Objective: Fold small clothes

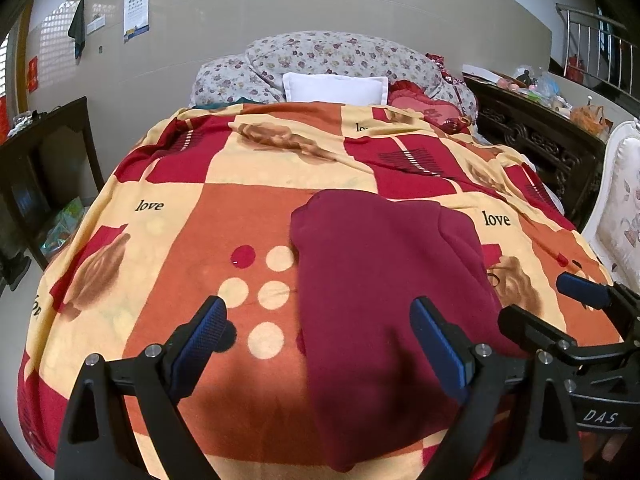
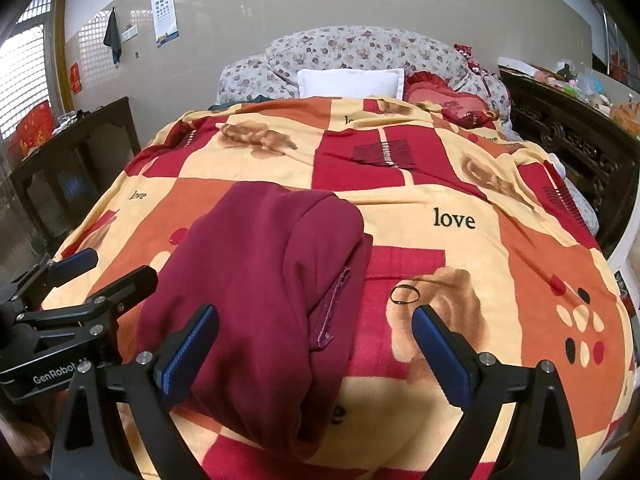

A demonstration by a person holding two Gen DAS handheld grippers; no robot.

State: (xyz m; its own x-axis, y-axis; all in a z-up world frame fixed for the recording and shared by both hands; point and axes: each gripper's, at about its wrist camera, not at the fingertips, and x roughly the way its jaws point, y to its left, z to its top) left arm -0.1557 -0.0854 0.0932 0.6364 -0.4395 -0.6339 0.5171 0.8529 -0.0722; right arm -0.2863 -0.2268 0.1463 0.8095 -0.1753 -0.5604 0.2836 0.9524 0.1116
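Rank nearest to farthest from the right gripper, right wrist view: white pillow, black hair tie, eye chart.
From the right gripper:
1. black hair tie, just ahead on the blanket, right of centre
2. white pillow, at the bed's head
3. eye chart, on the back wall, upper left

The folded garment (image 1: 384,280) lies on the blanket (image 1: 168,240), a hair tie (image 2: 405,294) to its right, pillows (image 1: 336,87) behind.

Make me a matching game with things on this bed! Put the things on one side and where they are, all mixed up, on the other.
Things:
1. maroon garment
2. white pillow
3. black hair band
4. eye chart

Places:
A. on the wall
B. at the head of the bed
C. on the blanket, just right of the garment
D. lying folded in the middle of the blanket

Pairs: 1-D, 2-B, 3-C, 4-A
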